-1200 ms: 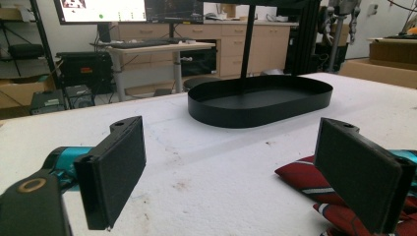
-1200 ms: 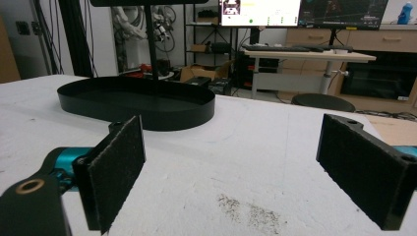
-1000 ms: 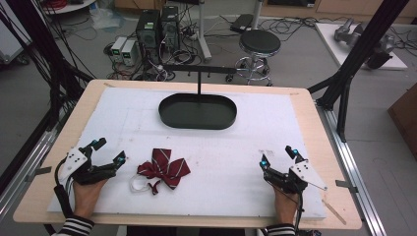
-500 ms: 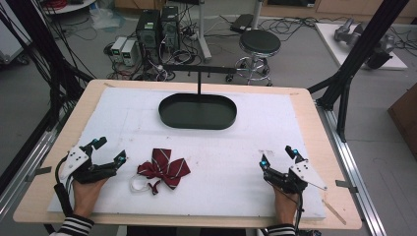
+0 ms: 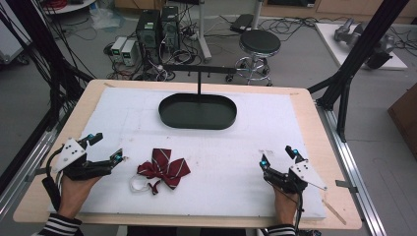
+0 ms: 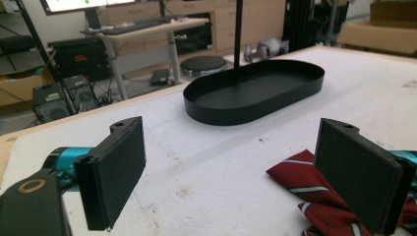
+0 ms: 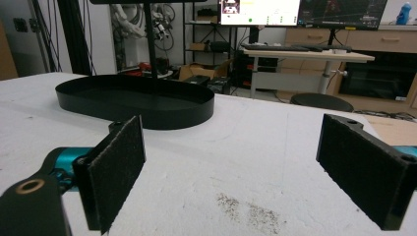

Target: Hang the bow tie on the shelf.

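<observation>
Your left gripper (image 5: 106, 149), jaws spread, is sitting just left of the dark-red striped fabric bow tie (image 5: 164, 168), the nearer of your 2 grippers.

One bow tie (image 5: 163, 168) lies on one white table (image 5: 255, 142), together with one black oval tray (image 5: 197, 111) bearing one upright post (image 5: 199, 84). Two grippers are present, a left gripper (image 5: 105, 148) and a right gripper (image 5: 278, 156), each with two jaws and each held in one hand. Behind the table stand one round stool (image 5: 259, 42) and two computer towers (image 5: 158, 27).
</observation>
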The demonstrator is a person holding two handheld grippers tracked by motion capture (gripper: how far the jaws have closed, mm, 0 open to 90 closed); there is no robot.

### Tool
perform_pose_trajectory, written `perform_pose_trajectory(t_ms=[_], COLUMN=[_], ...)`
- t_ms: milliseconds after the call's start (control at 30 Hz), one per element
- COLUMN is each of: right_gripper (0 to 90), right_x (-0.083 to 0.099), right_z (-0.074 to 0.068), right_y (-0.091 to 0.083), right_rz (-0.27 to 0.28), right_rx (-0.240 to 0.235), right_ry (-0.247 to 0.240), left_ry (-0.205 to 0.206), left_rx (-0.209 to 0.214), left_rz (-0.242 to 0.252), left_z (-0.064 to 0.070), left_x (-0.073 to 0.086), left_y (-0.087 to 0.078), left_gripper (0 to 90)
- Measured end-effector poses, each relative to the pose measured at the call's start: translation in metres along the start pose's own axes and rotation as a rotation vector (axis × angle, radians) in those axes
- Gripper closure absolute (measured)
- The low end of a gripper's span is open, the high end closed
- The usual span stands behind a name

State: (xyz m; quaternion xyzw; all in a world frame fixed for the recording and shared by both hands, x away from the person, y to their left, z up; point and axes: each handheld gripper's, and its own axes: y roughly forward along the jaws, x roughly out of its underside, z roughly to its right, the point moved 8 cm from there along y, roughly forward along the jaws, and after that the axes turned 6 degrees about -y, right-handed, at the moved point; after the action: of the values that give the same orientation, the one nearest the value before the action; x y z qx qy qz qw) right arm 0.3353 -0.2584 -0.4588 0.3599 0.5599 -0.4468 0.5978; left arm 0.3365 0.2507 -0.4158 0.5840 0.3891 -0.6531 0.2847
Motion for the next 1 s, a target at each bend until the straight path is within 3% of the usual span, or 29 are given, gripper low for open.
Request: perform_pose_trajectory(t_ms=[233, 400, 567, 800, 967, 1000], right_gripper=[10.2, 10.3, 10.3, 10.3, 10.2, 10.2], right_x=[0.000, 0.000, 0.000, 0.000, 0.000, 0.000], right_z=[0.000, 0.000, 0.000, 0.000, 0.000, 0.000], right_y=[0.000, 0.000, 0.000, 0.000, 0.000, 0.000], right_rz=[0.002, 0.002, 0.004, 0.004, 0.005, 0.005], right_rx=[-0.001, -0.002, -0.002, -0.001, 0.000, 0.000], right_ry=[-0.004, -0.001, -0.006, -0.005, -0.005, -0.005], left_ry=[0.059, 0.076, 0.082, 0.063, 0.071, 0.071], left_rx=[0.013, 0.041, 0.071, 0.106, 0.124, 0.124], left_rz=[-0.158, -0.229, -0.330, -0.431, -0.520, -0.520], left_z=[0.006, 0.014, 0.019, 0.022, 0.029, 0.029], left_x=[-0.007, -0.006, 0.000, 0.003, 0.016, 0.016], left_y=[0.000, 0.000, 0.002, 0.004, 0.007, 0.007], left_gripper=[15.5, 15.6, 15.8, 17.2, 17.4, 17.5])
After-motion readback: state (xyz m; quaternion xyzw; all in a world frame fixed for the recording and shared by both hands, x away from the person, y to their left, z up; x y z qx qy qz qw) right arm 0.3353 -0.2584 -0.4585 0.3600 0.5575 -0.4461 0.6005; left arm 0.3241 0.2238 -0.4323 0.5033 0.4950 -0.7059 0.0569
